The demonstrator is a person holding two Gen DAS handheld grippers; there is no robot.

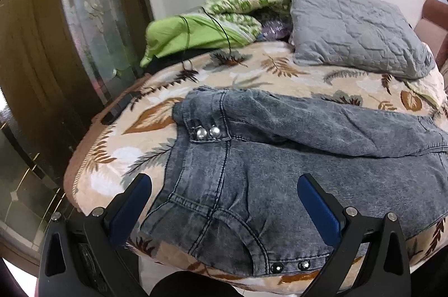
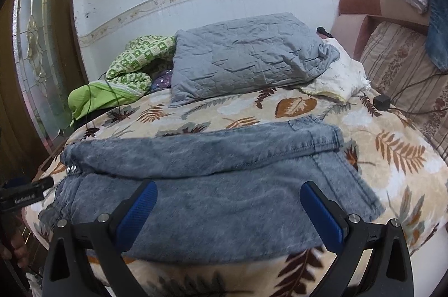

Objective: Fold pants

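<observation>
Grey-blue denim pants (image 1: 280, 157) lie flat on the leaf-print bed cover (image 1: 117, 157), waistband at the left with two shiny studs (image 1: 207, 132), legs stretching to the right, one leg lying partly over the other. My left gripper (image 1: 224, 185) hovers open over the waist and pocket area near the bed's front edge, nothing between its blue pads. In the right wrist view the pants (image 2: 224, 157) show their leg ends at the right. My right gripper (image 2: 228, 190) is open above the near leg, holding nothing. The left gripper's body (image 2: 25, 192) shows at the left edge.
A grey quilted pillow (image 2: 246, 56) and green blankets (image 2: 123, 72) lie at the back of the bed by the wall. A wooden door with glass panel (image 1: 92, 2) stands at left. A sofa (image 2: 406, 58) with clothes, a black adapter (image 2: 381, 101) and cables sit at right.
</observation>
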